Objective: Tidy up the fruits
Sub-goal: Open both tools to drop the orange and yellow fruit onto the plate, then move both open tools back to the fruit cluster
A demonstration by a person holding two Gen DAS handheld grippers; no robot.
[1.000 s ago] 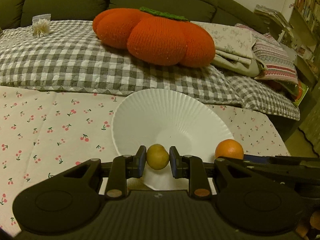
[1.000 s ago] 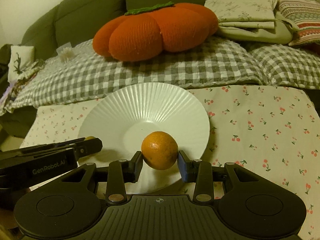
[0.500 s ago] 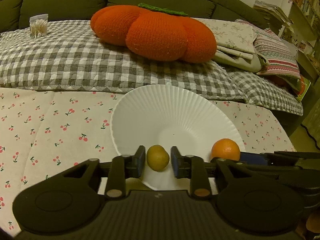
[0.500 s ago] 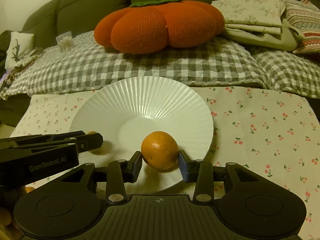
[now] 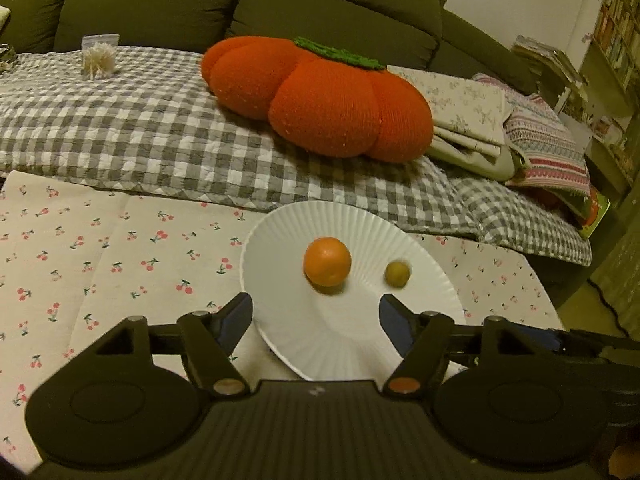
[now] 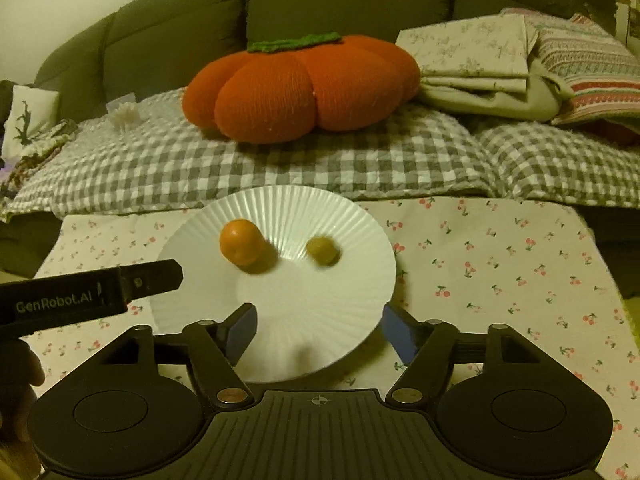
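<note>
A white ribbed plate [image 5: 424, 276] [image 6: 352, 232] lies on the cherry-print tablecloth. On it rest an orange [image 5: 327, 261] [image 6: 241, 241] and a small yellow-green fruit [image 5: 397, 274] [image 6: 321, 250], a short gap apart; the small one looks blurred. My left gripper [image 5: 316, 322] stands open at the plate's near rim, nothing between its fingers. My right gripper [image 6: 320, 330] is also open over the plate's near edge, empty. The left gripper's black finger [image 6: 152, 276] reaches in from the left in the right wrist view.
The cherry-print cloth [image 5: 100, 264] [image 6: 500, 264] covers the table around the plate. Behind it is a sofa with a grey checked blanket [image 5: 120, 120], an orange pumpkin cushion [image 5: 320, 96] [image 6: 296, 88] and folded bedding [image 6: 500, 64]. A hand [image 6: 16, 392] shows at lower left.
Both grippers opened and drew back from the plate. The orange and the small yellow-green fruit, held before, now lie loose on the plate.
</note>
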